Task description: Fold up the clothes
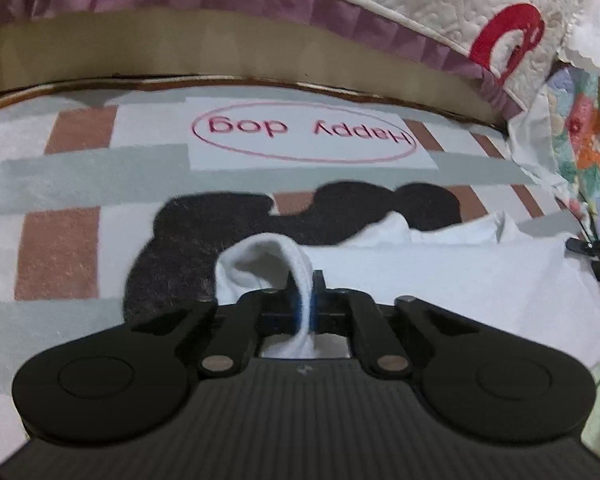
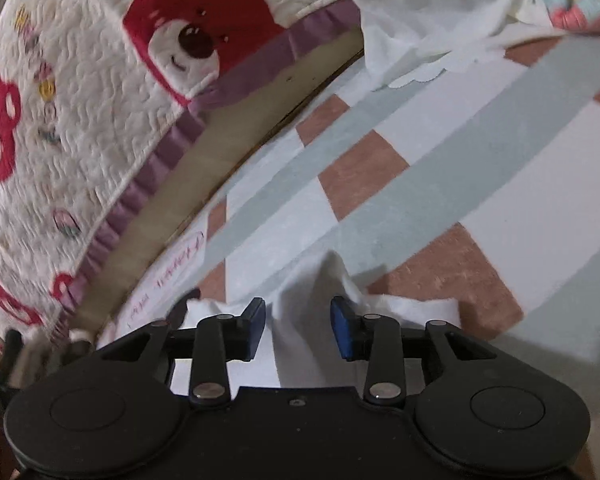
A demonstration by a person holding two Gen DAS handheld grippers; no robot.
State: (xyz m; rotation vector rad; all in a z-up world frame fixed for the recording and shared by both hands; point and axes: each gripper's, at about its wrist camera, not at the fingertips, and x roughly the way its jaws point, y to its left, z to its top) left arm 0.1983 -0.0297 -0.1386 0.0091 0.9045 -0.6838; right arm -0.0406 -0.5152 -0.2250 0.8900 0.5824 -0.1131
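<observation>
Left gripper (image 1: 306, 300): black two-finger tool, jaws brought together on a raised fold of white fabric – the fold is pinched between the blue-lined pads.
Right gripper (image 2: 298, 326): black two-finger tool with blue pads (image 2: 342, 330), jaws held partly apart; a peak of the white fabric is seen between them, and no pad is seen pressing on it.
White cloth garment (image 1: 440, 280): spread on the bed in front of both tools – partly laid over a black animal figure printed on the sheet.
Checked bed sheet (image 1: 60, 248): white, grey-green and brown squares, marked with a pink oval reading "Happy dog" (image 1: 304, 138).
Quilted cream cover (image 2: 80, 80): red bear patches and a purple frill, seen at the far edge of the bed.
</observation>
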